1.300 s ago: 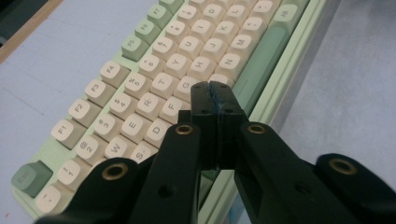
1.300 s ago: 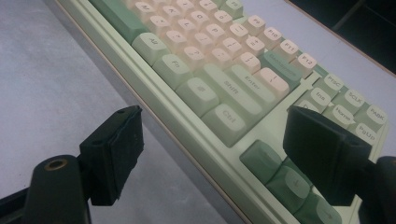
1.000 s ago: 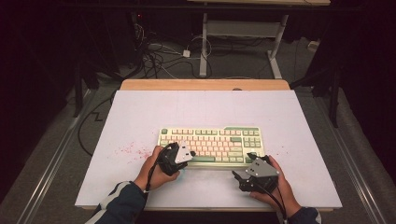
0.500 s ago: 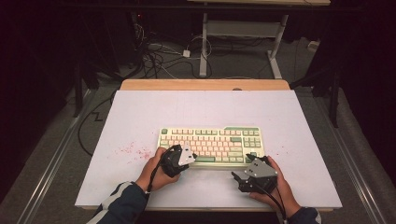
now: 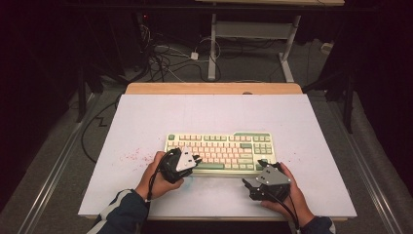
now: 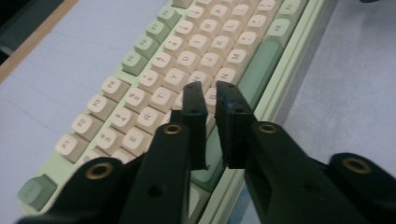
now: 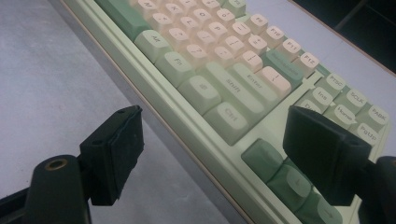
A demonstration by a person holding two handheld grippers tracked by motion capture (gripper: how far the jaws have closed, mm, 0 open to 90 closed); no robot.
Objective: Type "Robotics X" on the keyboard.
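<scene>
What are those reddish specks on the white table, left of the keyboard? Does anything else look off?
The reddish specks look like stains or crumbs scattered over the white table; which, I cannot tell. The keyboard lies straight and looks undamaged.

High view looks down; gripper views (close) share keyboard.

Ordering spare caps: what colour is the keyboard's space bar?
Green space bar, darker than the pale case; clearest in the left gripper view.
</scene>
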